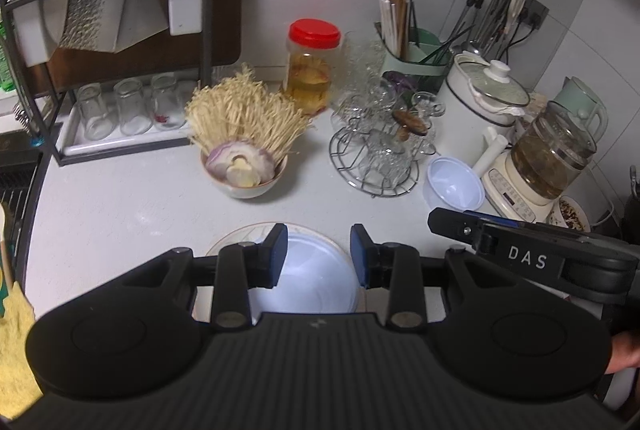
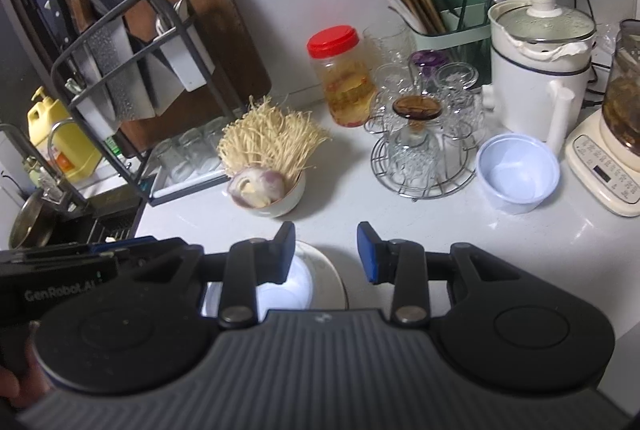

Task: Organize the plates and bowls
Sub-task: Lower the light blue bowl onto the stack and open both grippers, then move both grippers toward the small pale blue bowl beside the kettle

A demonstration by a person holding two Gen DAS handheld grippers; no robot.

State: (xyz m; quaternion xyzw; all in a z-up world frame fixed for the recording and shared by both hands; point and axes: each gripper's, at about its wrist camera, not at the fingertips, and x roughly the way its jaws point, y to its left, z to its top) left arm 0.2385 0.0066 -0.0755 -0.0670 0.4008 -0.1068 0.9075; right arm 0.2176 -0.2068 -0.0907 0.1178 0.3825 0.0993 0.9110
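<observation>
A pale blue plastic bowl (image 1: 316, 270) sits on a cream plate (image 1: 228, 242) at the counter's front edge, right under my open, empty left gripper (image 1: 319, 256). The bowl (image 2: 288, 288) and plate (image 2: 330, 278) also show in the right wrist view, below the left finger of my open, empty right gripper (image 2: 326, 252). A second pale blue bowl (image 1: 454, 186) (image 2: 518, 172) stands upright to the right. A ceramic bowl (image 1: 244, 178) (image 2: 276, 196) holds enoki mushrooms and a cut onion, beyond both grippers.
A wire rack of glass cups (image 1: 376, 150) (image 2: 424, 146), a red-lidded jar (image 1: 310, 64) (image 2: 344, 74), a chopstick caddy (image 2: 456, 26), a white pot (image 2: 540, 70) and a blender (image 2: 612, 158) crowd the back right. A dish rack (image 1: 108, 50) (image 2: 132, 90) stands left by the sink (image 2: 48, 226).
</observation>
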